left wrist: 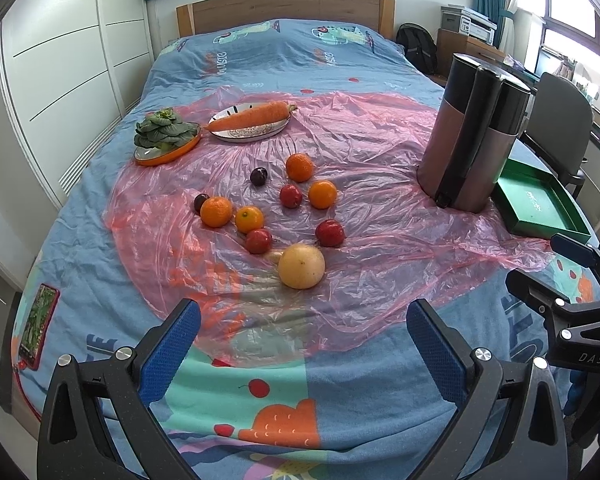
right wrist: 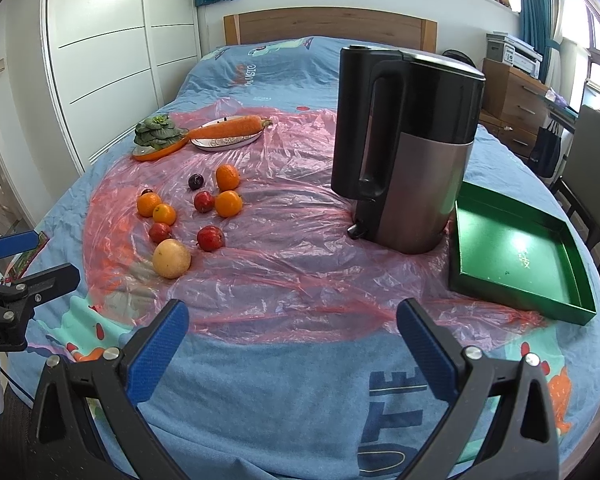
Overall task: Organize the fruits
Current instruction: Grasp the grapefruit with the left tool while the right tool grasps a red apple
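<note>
Both my left gripper [left wrist: 304, 336] and right gripper [right wrist: 292, 330] hang wide and empty at frame bottom. The fruits [left wrist: 268, 216] lie scattered mid-frame on pink plastic [left wrist: 360, 200]; the green tray [right wrist: 516, 256] sits right, beside the kettle [right wrist: 408, 148].

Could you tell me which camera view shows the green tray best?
The right wrist view: the green tray shows whole, with its bare inside visible. In the left wrist view, the tray sits at the edge, partly hidden behind the kettle.
</note>
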`<state>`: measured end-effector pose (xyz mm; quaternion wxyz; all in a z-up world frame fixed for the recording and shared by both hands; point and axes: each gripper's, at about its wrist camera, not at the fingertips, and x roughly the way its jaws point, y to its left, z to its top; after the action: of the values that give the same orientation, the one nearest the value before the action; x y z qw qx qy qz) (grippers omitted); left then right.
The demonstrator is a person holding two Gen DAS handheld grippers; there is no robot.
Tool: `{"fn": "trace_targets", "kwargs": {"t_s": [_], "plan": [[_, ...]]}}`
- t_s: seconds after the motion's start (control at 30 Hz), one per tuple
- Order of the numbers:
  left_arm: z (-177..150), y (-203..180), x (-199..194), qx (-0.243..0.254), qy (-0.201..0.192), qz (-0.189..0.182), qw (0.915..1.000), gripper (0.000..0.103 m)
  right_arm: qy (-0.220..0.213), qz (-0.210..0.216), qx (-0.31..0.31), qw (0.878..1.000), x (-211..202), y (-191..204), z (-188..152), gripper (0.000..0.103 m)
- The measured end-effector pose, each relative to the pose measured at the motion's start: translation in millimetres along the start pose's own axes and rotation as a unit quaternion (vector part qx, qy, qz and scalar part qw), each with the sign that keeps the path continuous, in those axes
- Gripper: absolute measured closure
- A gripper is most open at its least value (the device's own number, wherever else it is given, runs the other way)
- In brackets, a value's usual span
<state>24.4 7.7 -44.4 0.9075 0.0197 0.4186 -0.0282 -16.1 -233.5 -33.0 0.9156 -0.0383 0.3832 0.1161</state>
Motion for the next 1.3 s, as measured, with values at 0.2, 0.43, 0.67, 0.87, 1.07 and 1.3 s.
{"fn": "trace_targets", "kwargs": {"t_s": [0.2, 0.43, 0.67, 0.87, 1.07, 1.3], "plan": [[-1, 1, 12, -0.001, 0.006, 0.002, 1.0, 0.002, 0.008, 0.005, 0.008, 1.0, 10, -4, -3, 0.0], [-3, 12, 28, -0.015, 0.004, 0.008, 0.9998, 0.002, 0.018, 0.022, -0.004, 1.0, 27, 1, -2, 0.0], [-7, 29, 51, -0.025, 0.005, 0.012, 0.9996, 0.003, 0.018, 0.064, -0.024, 0.998, 54, 18, 14, 0.0], [-7, 26, 72, 0.003, 0.003, 0.01, 0.9999, 0.019, 0.027, 0.106, -0.038, 0.993, 90, 35, 35, 0.0], [-4, 13, 87, 0.041, -0.02, 0.025, 0.9986, 0.023, 0.054, 0.138, -0.046, 0.988, 132, 52, 53, 0.0], [-3, -3, 104, 0.08, -0.049, 0.053, 0.9942, 0.025, 0.088, 0.16, -0.04, 0.982, 172, 66, 58, 0.0]]}}
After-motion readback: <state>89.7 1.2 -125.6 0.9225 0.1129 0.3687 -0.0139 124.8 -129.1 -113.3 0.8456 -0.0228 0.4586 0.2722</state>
